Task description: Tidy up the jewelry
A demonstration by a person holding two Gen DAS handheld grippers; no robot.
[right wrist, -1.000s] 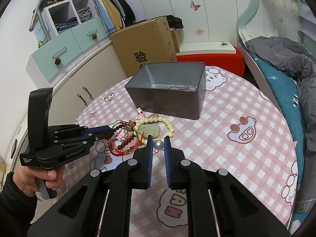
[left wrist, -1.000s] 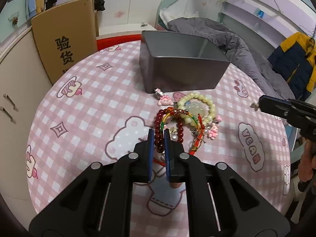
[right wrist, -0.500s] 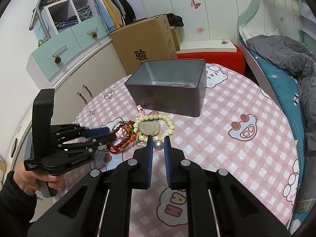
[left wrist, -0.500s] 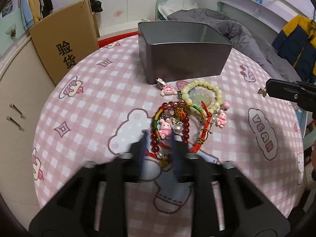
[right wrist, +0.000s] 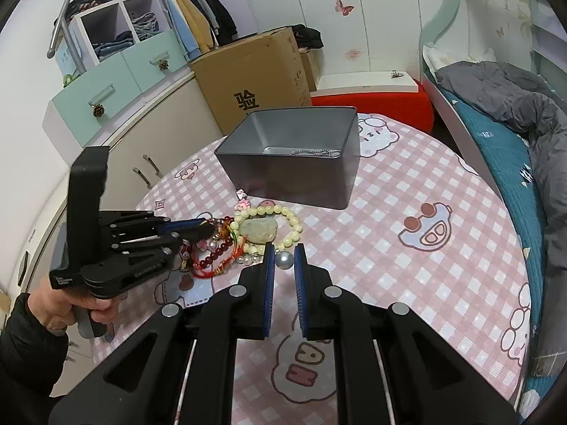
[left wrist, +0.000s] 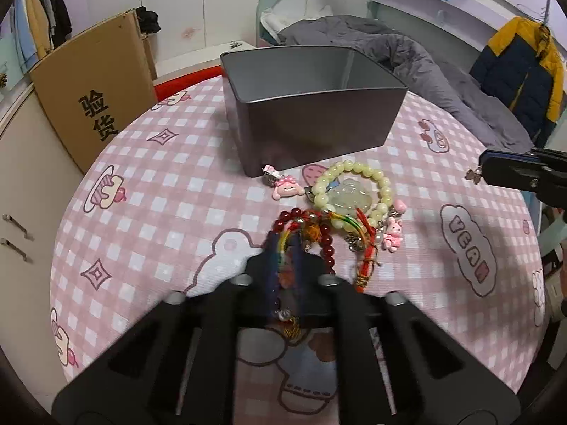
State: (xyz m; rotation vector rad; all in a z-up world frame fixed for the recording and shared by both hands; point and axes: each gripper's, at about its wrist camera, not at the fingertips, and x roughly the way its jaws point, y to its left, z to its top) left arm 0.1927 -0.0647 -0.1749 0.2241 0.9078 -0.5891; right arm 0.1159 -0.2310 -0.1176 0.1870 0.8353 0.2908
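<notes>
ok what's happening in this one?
A person with two handheld grippers is sorting jewelry on a pink checked table into a grey tin. The left gripper is down over the red bead bracelet in the tangled pile, blurred, so grip is unclear. The right gripper holds a pearl bead between its fingers. A chain already lies in the tin.

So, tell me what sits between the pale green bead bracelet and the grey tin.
In the left wrist view, a small pink charm lies between the pale green bead bracelet and the grey tin; otherwise bare checked cloth.

A bedroom: bed (right wrist: 503,113), open wardrobe (right wrist: 198,10), drawers (right wrist: 117,81).
</notes>
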